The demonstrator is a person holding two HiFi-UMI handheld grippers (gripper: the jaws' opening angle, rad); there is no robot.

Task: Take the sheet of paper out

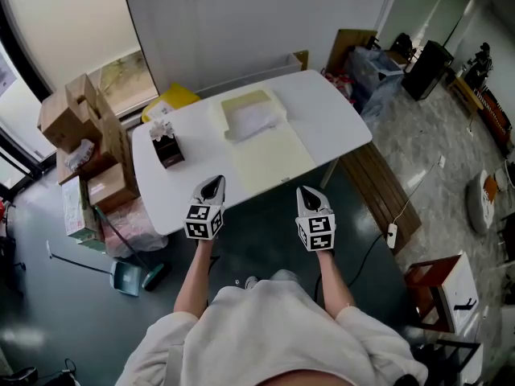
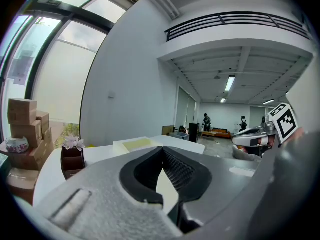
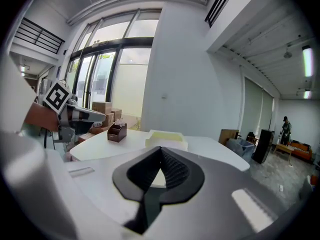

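Both tongs are held clenched and empty. The left tongs [image 1: 212,188] and the right tongs [image 1: 309,195] are poised side by side at the near edge of the desk [image 1: 338,119], and nothing is touched by either. In each gripper view the tips are seen pressed together, with only the desk showing through the gap behind them.

The sheet [image 1: 253,119] is taken to be the white, slightly rumpled one lying in the pale yellow tray [image 1: 245,99] at the far side of the desk, well apart from both tongs. A large pale yellow mat [image 1: 269,163] lies flat between the tray and the near edge.

Several faults can be expected from here:

- If the tongs are not released before the tray is reached, the sheet will be pushed and crumpled rather than gripped.
- A thin sheet lying flat offers little edge. The tips may slide over it, or the tray wall may be pinched along with it, so that the tray is dragged or tipped.
- If the tray is not steadied by the other tongs, it may be lifted with the sheet.
- The mat could be mistaken for the sheet and pulled off the desk.
- The brown holder [image 1: 167,149] stands to the left and could be knocked by a wide reach of the left tongs.
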